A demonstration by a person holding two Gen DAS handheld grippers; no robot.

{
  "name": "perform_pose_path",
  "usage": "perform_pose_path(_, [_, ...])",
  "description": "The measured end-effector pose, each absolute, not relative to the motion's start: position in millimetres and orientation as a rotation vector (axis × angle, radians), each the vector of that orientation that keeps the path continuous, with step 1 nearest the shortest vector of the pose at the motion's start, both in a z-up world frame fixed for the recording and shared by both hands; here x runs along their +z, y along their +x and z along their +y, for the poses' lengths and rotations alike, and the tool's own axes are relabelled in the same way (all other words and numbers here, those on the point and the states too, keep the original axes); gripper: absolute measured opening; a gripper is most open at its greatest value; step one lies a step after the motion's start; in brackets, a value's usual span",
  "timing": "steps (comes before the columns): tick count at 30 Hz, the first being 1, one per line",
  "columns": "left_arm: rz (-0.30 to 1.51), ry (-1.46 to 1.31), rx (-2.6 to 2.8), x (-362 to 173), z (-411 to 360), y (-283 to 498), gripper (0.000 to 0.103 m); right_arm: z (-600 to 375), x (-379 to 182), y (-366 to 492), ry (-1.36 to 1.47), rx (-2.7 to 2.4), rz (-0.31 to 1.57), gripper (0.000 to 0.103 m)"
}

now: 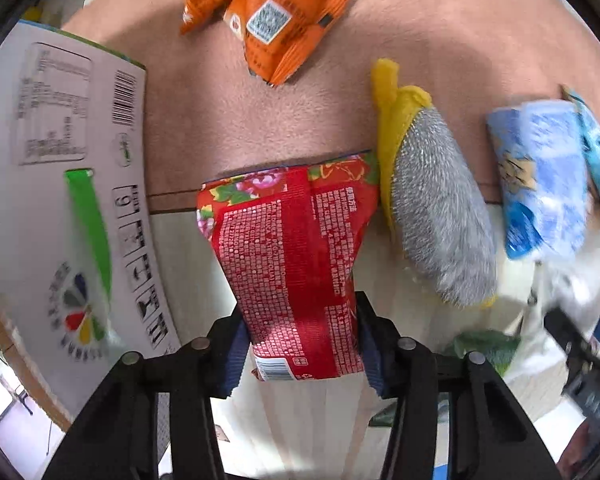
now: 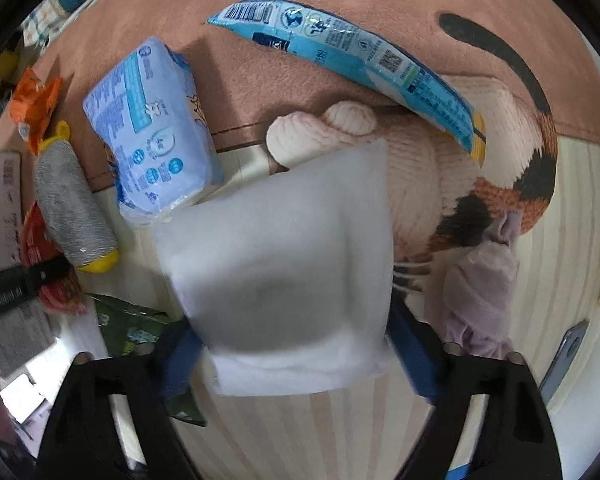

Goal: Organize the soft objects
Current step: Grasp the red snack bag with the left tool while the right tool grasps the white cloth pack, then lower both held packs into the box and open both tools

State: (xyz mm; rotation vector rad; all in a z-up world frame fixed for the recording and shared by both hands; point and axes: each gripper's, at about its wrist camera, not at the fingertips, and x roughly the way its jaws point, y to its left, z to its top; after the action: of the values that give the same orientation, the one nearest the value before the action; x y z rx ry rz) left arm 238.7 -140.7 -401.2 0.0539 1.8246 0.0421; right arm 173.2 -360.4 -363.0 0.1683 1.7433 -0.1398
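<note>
My left gripper (image 1: pixel 300 344) is shut on a red floral snack bag (image 1: pixel 288 256) and holds it above the bed. My right gripper (image 2: pixel 296 344) is shut on a white soft pad (image 2: pixel 280 272), which hides what lies under it. A grey and yellow plush toy (image 1: pixel 436 208) lies right of the red bag; it also shows in the right wrist view (image 2: pixel 72 204). A blue tissue pack (image 1: pixel 540 176) lies further right, seen too in the right wrist view (image 2: pixel 152 128). An orange snack bag (image 1: pixel 268 12) lies far ahead.
A white cardboard box (image 1: pixel 60 200) stands at the left. A long light-blue packet (image 2: pixel 352 64) leans over a knitted cat-print cushion (image 2: pixel 440 184). A lilac cloth (image 2: pixel 480 280) lies at the right, a green packet (image 2: pixel 132 324) at the lower left.
</note>
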Motion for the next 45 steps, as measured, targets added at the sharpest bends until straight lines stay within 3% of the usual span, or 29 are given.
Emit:
perform_pose_path(2, [1.795, 0.058, 0.027, -384, -141, 227, 0.044, -364, -360, 173, 0.203, -0.153, 1.727, 0.071])
perform_pose_path(9, [1.634, 0.023, -0.105, -288, -118, 177, 0.044, -355, -309, 152, 0.318, -0.157, 1.622, 0.069])
perform_pose_path(15, [1.546, -0.038, -0.142, -194, -53, 190, 0.044, -284, -232, 140, 0.346, -0.024, 1.508, 0.069])
perform_pose_path(20, [1.527, -0.019, -0.082, -176, 31, 214, 0.044, -184, -195, 148, 0.385, 0.107, 1.473, 0.069])
perform_pose_path(24, [1.568, -0.035, -0.039, -193, 98, 220, 0.044, -102, -191, 166, 0.381, 0.145, 1.482, 0.069])
perform_pose_path(31, [1.697, -0.103, -0.068, -264, 161, 260, 0.045, 12, -238, 216, 0.323, 0.127, 1.540, 0.069])
perform_pose_path(45, [1.849, -0.120, -0.205, -348, 173, 289, 0.044, 85, -347, 260, 0.165, 0.058, 1.640, 0.069])
